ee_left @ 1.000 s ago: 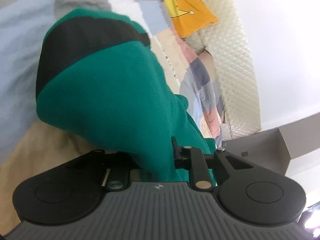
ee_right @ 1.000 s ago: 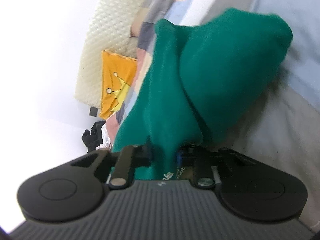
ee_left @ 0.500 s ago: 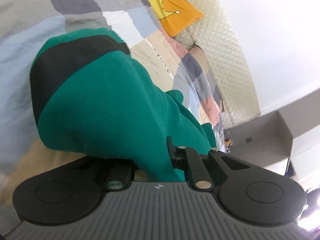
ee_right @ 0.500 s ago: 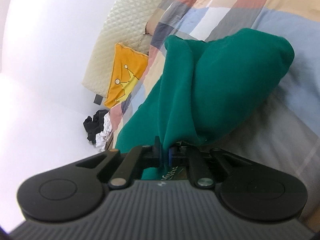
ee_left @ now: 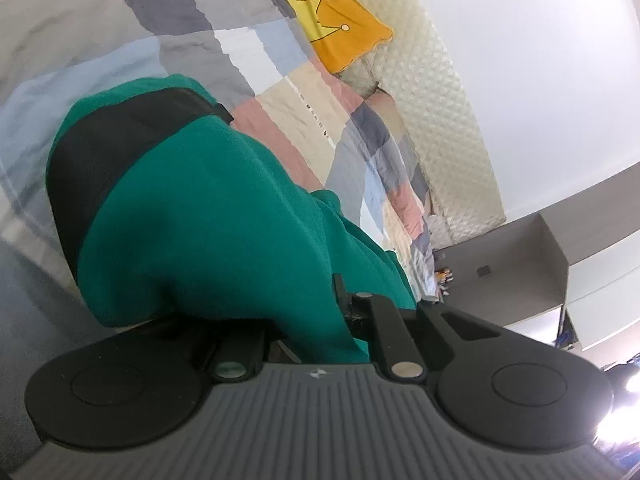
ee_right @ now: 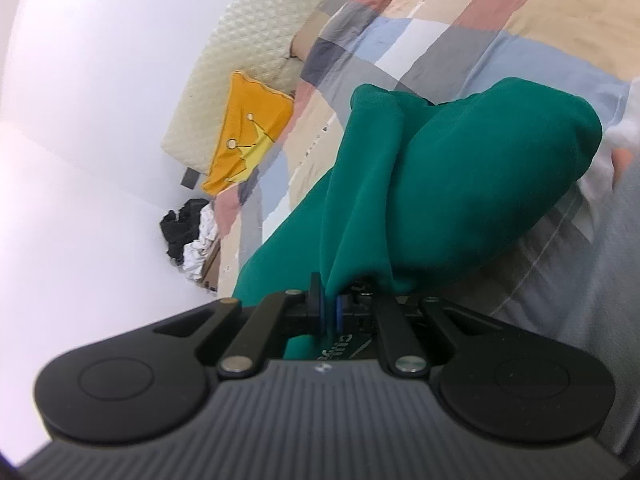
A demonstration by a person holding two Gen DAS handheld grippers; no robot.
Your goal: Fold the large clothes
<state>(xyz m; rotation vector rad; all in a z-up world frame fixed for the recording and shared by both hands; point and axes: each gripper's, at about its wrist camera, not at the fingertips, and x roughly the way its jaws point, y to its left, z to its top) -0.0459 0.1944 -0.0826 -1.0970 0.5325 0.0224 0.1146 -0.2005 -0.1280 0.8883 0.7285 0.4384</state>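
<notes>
A green garment (ee_left: 224, 216) with a black inner band (ee_left: 104, 148) hangs bunched over the patchwork bed. In the left wrist view its cloth runs down between the fingers of my left gripper (ee_left: 316, 320), which is shut on it; only the right finger (ee_left: 339, 292) shows, the other is under the fabric. In the right wrist view the same green garment (ee_right: 460, 184) bulges ahead, and a fold of it is pinched between the blue pads (ee_right: 320, 312) of my right gripper (ee_right: 330, 312), which is shut on it.
The bed has a patchwork cover (ee_left: 180, 20) (ee_right: 460, 12). A yellow crown cushion (ee_left: 336, 28) (ee_right: 248, 136) leans on the cream quilted headboard (ee_left: 448, 120) (ee_right: 248, 40). A grey cabinet (ee_left: 512, 256) stands beyond the bed. Black and white clothes (ee_right: 188, 236) lie piled by the wall.
Both grippers have lifted and drawn back with the green garment, so more of the bed shows. The right jaws have closed tighter on the fold.
</notes>
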